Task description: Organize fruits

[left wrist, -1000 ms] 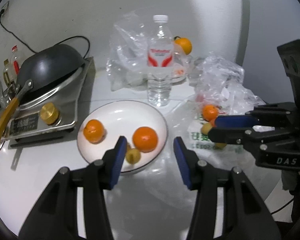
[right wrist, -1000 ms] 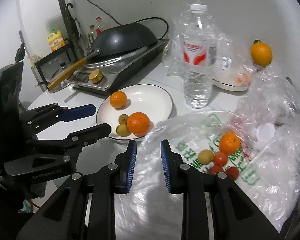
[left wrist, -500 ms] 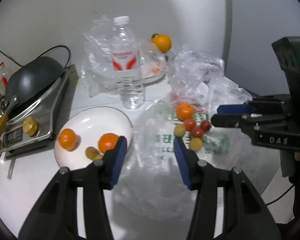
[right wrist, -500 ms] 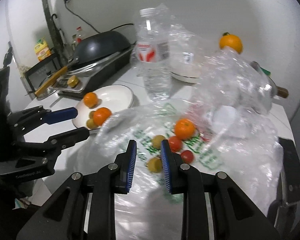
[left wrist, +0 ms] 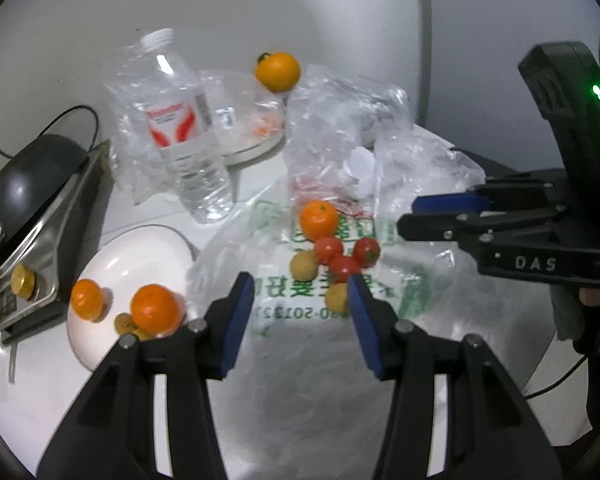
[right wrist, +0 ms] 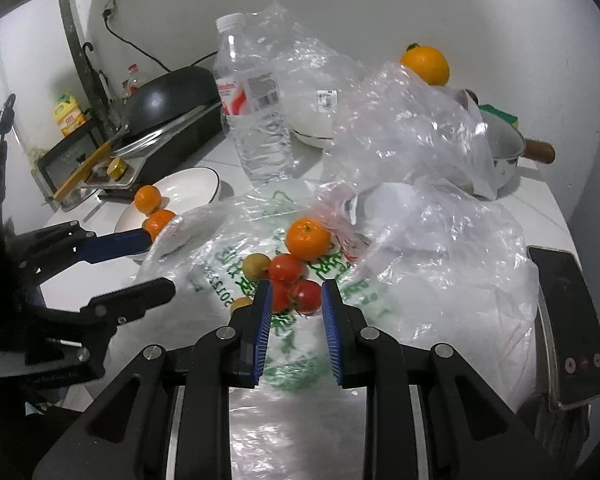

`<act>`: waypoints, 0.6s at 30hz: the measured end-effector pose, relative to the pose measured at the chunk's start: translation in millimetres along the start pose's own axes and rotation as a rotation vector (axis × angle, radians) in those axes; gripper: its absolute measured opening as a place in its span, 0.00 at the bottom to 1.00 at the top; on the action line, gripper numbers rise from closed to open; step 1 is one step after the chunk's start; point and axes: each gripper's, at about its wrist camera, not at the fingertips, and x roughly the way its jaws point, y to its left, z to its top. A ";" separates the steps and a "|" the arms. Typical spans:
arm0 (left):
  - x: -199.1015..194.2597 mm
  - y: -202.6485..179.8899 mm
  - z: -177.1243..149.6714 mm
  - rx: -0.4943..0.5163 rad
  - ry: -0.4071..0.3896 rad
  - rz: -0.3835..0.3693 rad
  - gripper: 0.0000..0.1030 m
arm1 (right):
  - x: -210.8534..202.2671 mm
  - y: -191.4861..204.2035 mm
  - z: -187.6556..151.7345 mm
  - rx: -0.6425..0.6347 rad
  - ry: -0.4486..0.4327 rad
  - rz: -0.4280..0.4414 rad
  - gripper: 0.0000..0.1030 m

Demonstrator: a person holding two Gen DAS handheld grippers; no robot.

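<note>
Risk, squeezing: the tomatoes (right wrist: 296, 284) look soft and lie touching one another, so fingers closing hard, or over two at once, would likely bruise one or shoot one out sideways.
Risk, film: the fruit sits on a loose plastic bag (right wrist: 440, 280); a fingertip pinching the film along with a tomato could drag the whole cluster, and round pieces may roll toward the counter (left wrist: 28, 392) edge.
Risk, crowding: both tools point at the same small pile, so a collision there is possible.
Right gripper (right wrist: 294, 316): low and nearly level, aimed toward 12 o'clock in its own view; fingers parted a modest way with nothing held, their tips flanking the nearest tomatoes.
Left gripper (left wrist: 302, 312): higher and looking down at the bag; fingers spread wide and holding nothing, with a small yellow fruit (left wrist: 336, 297) just inside the right fingertip.
Fruit on the bag: an orange (right wrist: 308, 238) at the 12 o'clock end of the pile, three tomatoes below it, a second yellow fruit (right wrist: 257, 265) at their 9 o'clock side.
Fruit on the plate: the white plate (left wrist: 140, 248), at 9 o'clock from the bag in the left view, carries two oranges (left wrist: 156, 312) and small yellowish pieces.
Stray orange: one more orange (left wrist: 278, 71) sits high at the back near 12 o'clock, behind the water bottle (left wrist: 184, 132).
Step judged: reaching in for a tomato to carry to the plate.
</note>
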 end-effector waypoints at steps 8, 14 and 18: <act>26.3 -15.6 1.4 0.036 0.051 -0.010 0.48 | 22.1 -9.8 -0.8 -0.002 0.043 0.041 0.26; 42.9 -22.3 0.1 0.054 0.087 -0.025 0.48 | 36.5 -13.2 2.4 -0.015 0.067 0.070 0.26; 52.6 -25.2 -0.9 0.069 0.110 -0.033 0.44 | 43.3 -15.4 4.7 -0.015 0.076 0.082 0.26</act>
